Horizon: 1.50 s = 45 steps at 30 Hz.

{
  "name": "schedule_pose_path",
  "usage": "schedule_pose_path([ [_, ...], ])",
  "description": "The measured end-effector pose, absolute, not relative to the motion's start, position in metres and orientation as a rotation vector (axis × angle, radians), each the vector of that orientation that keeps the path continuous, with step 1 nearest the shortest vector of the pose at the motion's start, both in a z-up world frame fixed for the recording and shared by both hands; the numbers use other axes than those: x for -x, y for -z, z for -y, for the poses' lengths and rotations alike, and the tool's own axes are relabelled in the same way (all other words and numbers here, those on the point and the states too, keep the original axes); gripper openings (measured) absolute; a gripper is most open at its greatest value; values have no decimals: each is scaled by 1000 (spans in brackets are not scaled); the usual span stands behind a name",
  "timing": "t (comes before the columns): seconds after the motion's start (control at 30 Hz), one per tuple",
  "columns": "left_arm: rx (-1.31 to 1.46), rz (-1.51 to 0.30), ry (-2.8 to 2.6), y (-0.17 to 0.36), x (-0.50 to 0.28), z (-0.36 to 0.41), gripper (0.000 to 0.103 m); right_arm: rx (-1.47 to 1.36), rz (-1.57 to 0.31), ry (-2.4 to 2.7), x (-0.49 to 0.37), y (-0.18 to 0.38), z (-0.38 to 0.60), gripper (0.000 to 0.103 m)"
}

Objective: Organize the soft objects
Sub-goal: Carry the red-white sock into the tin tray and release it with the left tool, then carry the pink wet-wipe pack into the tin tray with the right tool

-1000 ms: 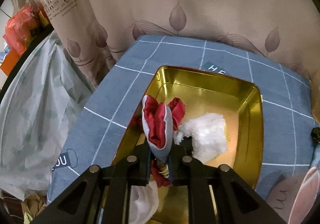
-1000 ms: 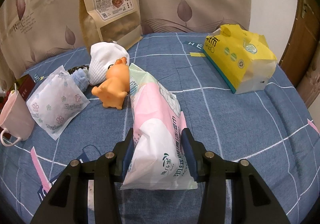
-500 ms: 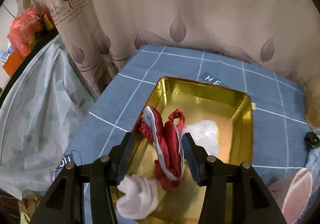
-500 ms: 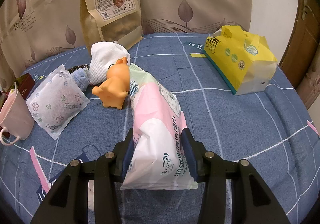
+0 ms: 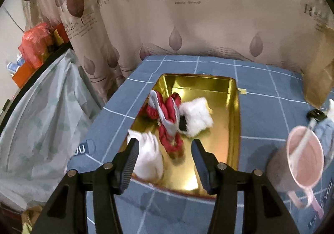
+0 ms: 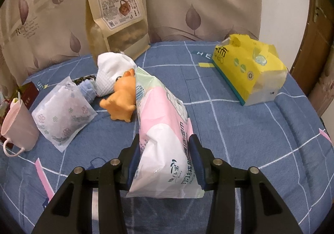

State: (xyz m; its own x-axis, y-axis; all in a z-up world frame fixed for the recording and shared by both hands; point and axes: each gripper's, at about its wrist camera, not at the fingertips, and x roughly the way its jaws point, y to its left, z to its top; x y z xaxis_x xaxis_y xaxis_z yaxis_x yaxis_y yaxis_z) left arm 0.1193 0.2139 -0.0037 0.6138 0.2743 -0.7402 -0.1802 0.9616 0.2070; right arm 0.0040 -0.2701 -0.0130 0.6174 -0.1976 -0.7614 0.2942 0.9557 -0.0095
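**Blue checked surface, two grippers at work**

Blue checked cloth covers the surface (image 5: 261, 108), with a leaf-printed curtain (image 5: 187, 25) hanging behind it. On the left side sits a gold tin tray (image 5: 234, 112). Inside it lie a red and white cloth piece (image 5: 167, 115), a fluffy white pad (image 5: 196, 115) just to its right and touching it, and a white sock-like bundle (image 5: 149, 156) at the tray's near left corner. The left gripper (image 5: 165, 150) hovers above the tray's near end with its fingers (image 5: 131, 158) spread wide apart, holding nothing; the red cloth lies ahead of the gap between them, and the white bundle sits partly behind the left finger. A pink mug (image 5: 302, 160) stands to the right of the tray.

On the right side, the right gripper (image 6: 165, 150) has its fingers (image 6: 196, 158) clamped on the near end of a pink and white wipes pack (image 6: 162, 129), which stretches forward from the fingers. Its far end touches an orange toy (image 6: 121, 104). Nearby lie a white towel (image 6: 112, 71), a flowered pouch (image 6: 62, 115), a brown snack bag (image 6: 119, 16) and, well apart, a yellow tissue pack (image 6: 248, 71).
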Motion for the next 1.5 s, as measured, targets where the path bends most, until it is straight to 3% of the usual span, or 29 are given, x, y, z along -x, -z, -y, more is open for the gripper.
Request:
schedule_pose_path([
  [0.7, -61, -813, -205, 5, -71, -214, 57, -37, -806, 183, -37, -29, 205, 41],
  [1.5, 33, -782, -233, -9, -67, -247, 57, 129, -729, -267, -100, -70, -21, 41],
])
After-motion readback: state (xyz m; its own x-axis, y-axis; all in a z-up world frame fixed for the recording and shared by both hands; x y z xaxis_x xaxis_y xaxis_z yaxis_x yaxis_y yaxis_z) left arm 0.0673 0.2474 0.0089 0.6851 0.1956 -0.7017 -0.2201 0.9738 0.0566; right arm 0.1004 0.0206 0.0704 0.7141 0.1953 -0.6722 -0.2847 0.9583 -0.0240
